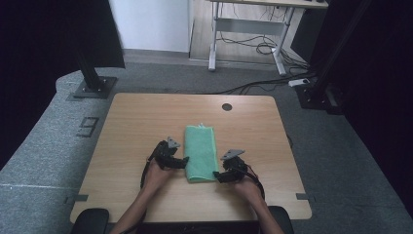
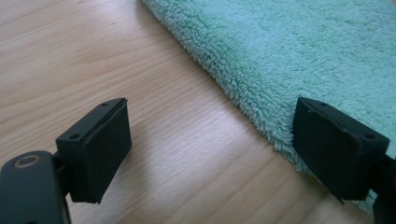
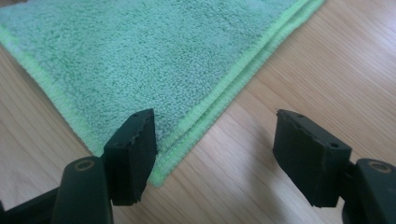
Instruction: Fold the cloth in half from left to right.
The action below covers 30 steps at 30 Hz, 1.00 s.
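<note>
Both the left hand-held gripper (image 1: 184,162) and right hand-held gripper (image 1: 217,175) gape empty beside the folded towel (image 1: 200,152), whose far end is cut off up close.

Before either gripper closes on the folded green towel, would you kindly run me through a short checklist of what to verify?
1. Left gripper open: ok, its jaws stand wide with nothing between the pads.
2. Right gripper open: ok, its jaws are spread.
3. Towel folded and flat on the table: ok, a narrow strip, edges stacked.
4. Left gripper lined up with the towel's long edge: ok, one jaw over the pile, the other over bare wood.
5. Right gripper at the near corner: ok, the corner sits beside one jaw.
6. Pads touching the towel: cannot tell.
</note>
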Tool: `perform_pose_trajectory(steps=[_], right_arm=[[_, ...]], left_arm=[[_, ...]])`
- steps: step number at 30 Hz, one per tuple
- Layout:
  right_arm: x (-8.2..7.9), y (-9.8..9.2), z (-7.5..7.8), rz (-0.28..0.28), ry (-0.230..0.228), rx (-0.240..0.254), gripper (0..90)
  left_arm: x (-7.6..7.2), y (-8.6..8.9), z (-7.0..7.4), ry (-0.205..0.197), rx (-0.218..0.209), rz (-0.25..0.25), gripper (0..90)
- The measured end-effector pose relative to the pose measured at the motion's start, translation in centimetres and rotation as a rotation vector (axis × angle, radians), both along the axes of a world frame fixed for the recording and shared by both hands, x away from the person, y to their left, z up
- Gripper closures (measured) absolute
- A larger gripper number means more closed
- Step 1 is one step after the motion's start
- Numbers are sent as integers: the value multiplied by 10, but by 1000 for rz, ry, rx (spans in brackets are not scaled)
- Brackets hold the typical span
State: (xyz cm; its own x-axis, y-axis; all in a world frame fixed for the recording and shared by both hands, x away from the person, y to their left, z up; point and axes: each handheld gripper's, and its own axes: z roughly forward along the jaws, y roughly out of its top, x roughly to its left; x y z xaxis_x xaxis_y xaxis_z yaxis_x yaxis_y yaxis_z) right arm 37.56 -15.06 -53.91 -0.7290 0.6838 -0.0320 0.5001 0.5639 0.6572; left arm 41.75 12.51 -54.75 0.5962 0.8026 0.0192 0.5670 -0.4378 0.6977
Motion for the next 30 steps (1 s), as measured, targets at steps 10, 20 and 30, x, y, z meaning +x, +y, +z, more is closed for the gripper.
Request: perform_pose_trajectory(steps=[10,20,30], right_arm=[[4,20,-2,-4,2,18,265],[9,25,-4,-15,11,38,249],[9,23,-6,-41,16,54,212]], left_arm=[[11,18,0,19,-12,29,100],[8,18,5,9,7,15,140],[-30,8,19,-25,39,-69,137]])
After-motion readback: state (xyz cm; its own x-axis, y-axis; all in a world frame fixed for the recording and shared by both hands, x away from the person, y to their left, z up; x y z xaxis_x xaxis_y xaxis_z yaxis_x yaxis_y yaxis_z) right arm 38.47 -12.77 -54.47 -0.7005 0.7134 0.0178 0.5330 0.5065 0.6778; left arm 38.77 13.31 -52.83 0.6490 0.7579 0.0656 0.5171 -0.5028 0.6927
